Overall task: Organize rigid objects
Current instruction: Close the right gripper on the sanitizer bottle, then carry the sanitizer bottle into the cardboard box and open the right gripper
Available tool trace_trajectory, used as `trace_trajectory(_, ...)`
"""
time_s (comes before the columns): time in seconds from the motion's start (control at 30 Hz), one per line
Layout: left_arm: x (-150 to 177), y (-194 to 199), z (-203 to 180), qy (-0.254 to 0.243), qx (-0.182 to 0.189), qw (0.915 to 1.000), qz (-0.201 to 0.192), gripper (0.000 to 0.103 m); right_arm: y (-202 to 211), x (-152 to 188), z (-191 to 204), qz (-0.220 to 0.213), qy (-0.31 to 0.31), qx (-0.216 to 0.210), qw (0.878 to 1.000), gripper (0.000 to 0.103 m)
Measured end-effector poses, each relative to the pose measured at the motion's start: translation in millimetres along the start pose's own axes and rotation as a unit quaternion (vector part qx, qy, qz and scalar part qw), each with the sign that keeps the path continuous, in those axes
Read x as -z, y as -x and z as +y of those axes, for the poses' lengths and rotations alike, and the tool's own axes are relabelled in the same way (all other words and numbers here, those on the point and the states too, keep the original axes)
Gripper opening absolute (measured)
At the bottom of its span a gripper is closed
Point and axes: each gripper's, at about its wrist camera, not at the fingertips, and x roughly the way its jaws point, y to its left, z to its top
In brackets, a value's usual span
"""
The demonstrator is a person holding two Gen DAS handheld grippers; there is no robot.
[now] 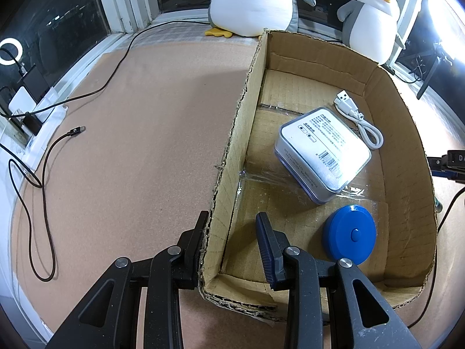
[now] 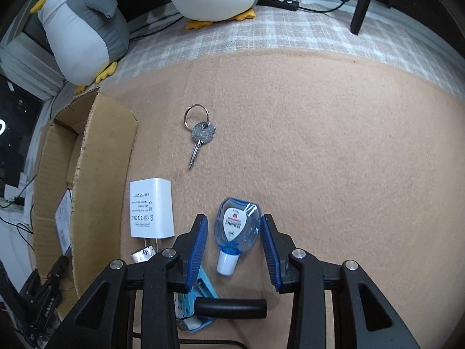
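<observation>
— What's in the cardboard box (image 1: 404, 133)?
— A barcoded white case (image 1: 322, 151), a blue disc (image 1: 350, 234), a white cable (image 1: 360, 119); the left gripper (image 1: 232, 232) clamps its wall.
— Outside it?
— A charger (image 2: 151, 210) reading "AC/DC ADAPTER"; the right gripper (image 2: 234, 229) stands apart around a small bottle (image 2: 237, 226).

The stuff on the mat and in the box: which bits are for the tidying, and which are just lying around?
For the tidying: cardboard box, tin, blue round case, white cable, small bottle, white charger, key.

Just lying around: two penguin toys, black cable, power strip.
</observation>
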Motion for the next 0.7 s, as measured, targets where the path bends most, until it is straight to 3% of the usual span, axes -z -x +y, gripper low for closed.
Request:
trace_trajectory(0.3, 1, 0, 1, 0.001, 0.001, 1.0, 0.0, 0.034, -3, 1, 13, -0.007, 0.057, 0.04, 0.998, 0.029)
trace_trajectory(0.7, 1, 0, 1, 0.0, 0.001, 1.0, 0.0, 0.034, 30, 8, 1, -0.036, 0.038, -0.005, 0.999, 0.029)
